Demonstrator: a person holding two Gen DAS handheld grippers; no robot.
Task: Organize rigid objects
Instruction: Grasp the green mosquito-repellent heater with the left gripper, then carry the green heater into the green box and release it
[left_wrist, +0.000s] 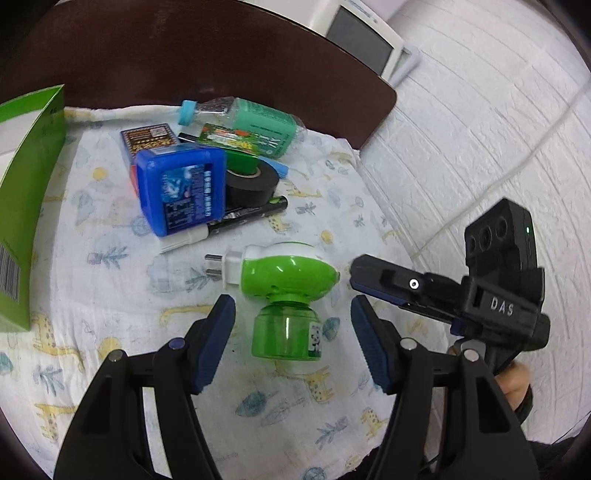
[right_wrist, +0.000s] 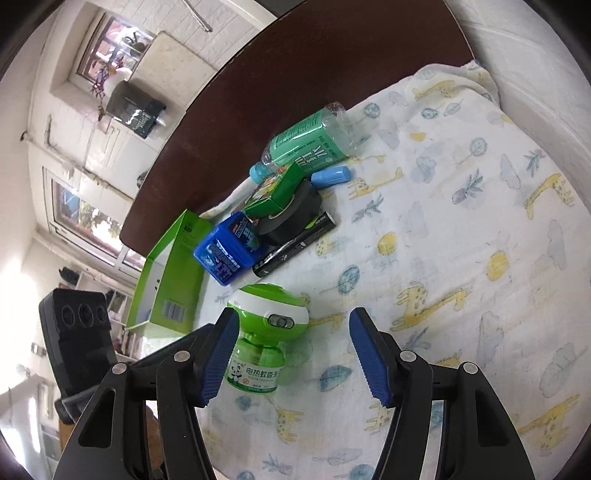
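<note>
The plug-in (left_wrist: 286, 295) lies on the cloth (left_wrist: 110, 295), plug toward the box (left_wrist: 26, 206). Left gripper (left_wrist: 291, 343) is nearer, half open and empty around its bottle. Right gripper (right_wrist: 291, 354) is also half open and empty.

A white cloth (left_wrist: 325, 206) printed with yellow giraffes and blue leaves covers the surface. Behind it stands a dark brown curved board (left_wrist: 221, 66). A white brick-patterned wall (left_wrist: 480, 129) lies to the right, with a beige screened device (left_wrist: 362, 40) beyond. Windows (right_wrist: 110, 44) show in the right wrist view.
</note>
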